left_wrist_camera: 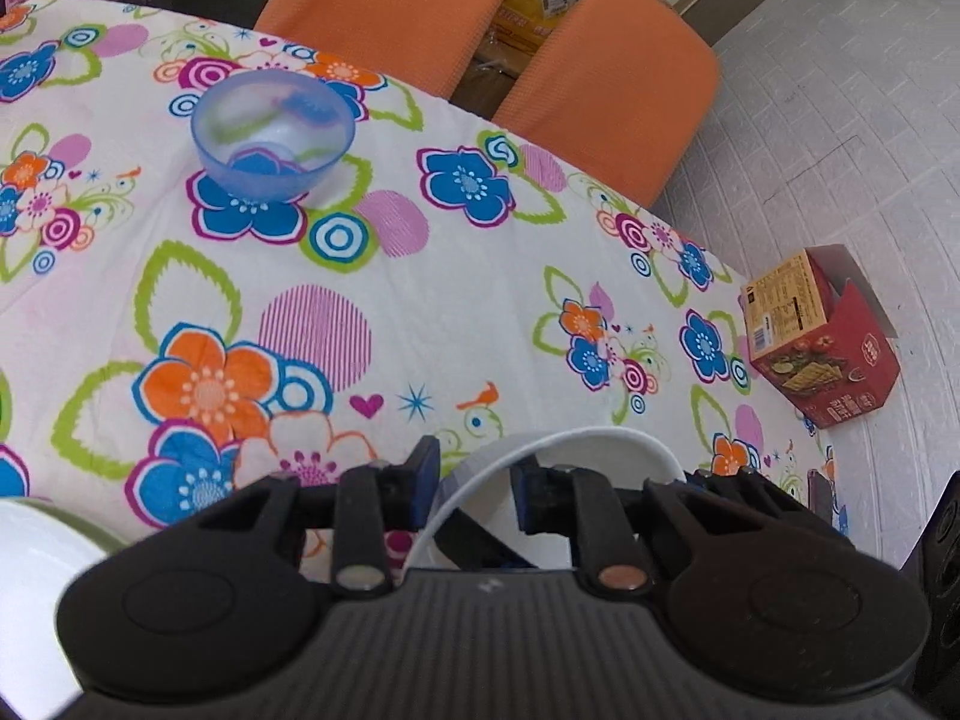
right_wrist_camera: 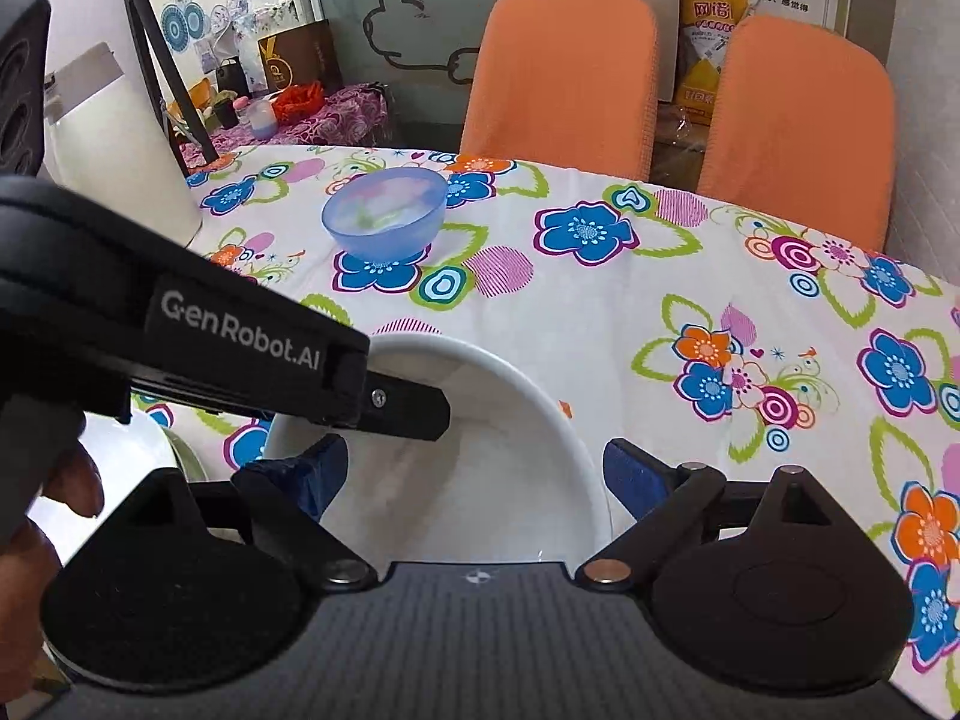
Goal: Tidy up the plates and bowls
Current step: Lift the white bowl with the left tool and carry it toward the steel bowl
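A white bowl (right_wrist_camera: 528,396) sits at the near edge of the flowered tablecloth (right_wrist_camera: 600,324). My left gripper (left_wrist_camera: 474,483) is shut on the white bowl's rim (left_wrist_camera: 600,438). The right wrist view shows one of its fingers (right_wrist_camera: 414,405) reaching over that rim from the left. My right gripper (right_wrist_camera: 477,474) is open, one blue pad on each side of the bowl and neither touching it. A translucent blue bowl (left_wrist_camera: 273,135) (right_wrist_camera: 384,213) stands upright and empty farther back on the table.
Another white dish (left_wrist_camera: 36,570) (right_wrist_camera: 138,450) with a green one under it lies at the near left. Two orange chairs (right_wrist_camera: 564,72) stand behind the table. A red box (left_wrist_camera: 822,342) lies on the floor at the right. A tall white container (right_wrist_camera: 120,150) stands far left.
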Tool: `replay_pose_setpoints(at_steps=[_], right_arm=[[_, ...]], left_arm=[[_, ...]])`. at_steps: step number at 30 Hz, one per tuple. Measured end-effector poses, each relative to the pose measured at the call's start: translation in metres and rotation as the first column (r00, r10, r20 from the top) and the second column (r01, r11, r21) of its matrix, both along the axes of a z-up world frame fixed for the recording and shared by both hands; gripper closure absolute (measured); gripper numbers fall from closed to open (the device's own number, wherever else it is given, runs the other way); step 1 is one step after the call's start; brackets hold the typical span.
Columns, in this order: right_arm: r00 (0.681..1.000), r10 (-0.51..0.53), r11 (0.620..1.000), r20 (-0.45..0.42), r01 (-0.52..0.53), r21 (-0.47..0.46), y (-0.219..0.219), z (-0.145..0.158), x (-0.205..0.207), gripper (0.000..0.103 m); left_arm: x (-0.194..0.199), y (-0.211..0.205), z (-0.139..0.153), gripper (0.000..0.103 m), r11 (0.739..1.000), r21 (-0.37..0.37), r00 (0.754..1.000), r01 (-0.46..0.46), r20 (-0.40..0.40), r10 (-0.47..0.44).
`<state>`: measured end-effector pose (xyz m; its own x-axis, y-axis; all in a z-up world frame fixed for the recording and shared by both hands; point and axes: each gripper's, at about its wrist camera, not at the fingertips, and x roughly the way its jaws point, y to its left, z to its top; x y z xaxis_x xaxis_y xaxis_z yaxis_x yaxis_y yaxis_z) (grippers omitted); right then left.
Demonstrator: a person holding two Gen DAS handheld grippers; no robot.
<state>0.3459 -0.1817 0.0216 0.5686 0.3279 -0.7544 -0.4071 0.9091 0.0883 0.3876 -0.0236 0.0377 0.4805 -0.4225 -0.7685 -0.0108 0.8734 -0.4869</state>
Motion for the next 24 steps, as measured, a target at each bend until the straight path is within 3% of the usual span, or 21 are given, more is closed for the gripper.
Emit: replay_pose_setpoints(at_steps=[4, 7, 9, 15, 24], right_arm=[[0.999, -0.037, 0.999, -0.025, 0.036, -0.005, -0.001, -0.009, 0.005, 0.023], [0.996, -0.084, 0.996, -0.032, 0.084, 0.006, -0.009, -0.019, 0.02, 0.023], [0.996, -0.087, 0.996, -0.033, 0.087, -0.011, -0.012, -0.024, 0.028, 0.023], [0.994, -0.114, 0.993, -0.006, 0.113, -0.02, -0.036, -0.028, 0.021, 0.022], [0.995, -0.066, 0.997, -0.076, 0.062, -0.044, -0.031, -0.043, 0.019, 0.021]], left_arm=[[-0.003, -0.003, -0.002, 0.088, 1.0, 0.001, 1.0, 0.001, 0.017, -0.001], [0.008, 0.002, -0.016, 0.088, 1.0, -0.017, 1.0, 0.006, -0.024, -0.006], [0.012, 0.007, -0.021, 0.082, 1.0, -0.003, 1.0, -0.01, -0.014, 0.01], [0.018, 0.019, -0.029, 0.08, 1.0, 0.013, 1.0, 0.015, -0.014, -0.015], [0.014, 0.017, -0.041, 0.077, 0.996, -0.014, 0.995, 0.09, -0.051, -0.09]])
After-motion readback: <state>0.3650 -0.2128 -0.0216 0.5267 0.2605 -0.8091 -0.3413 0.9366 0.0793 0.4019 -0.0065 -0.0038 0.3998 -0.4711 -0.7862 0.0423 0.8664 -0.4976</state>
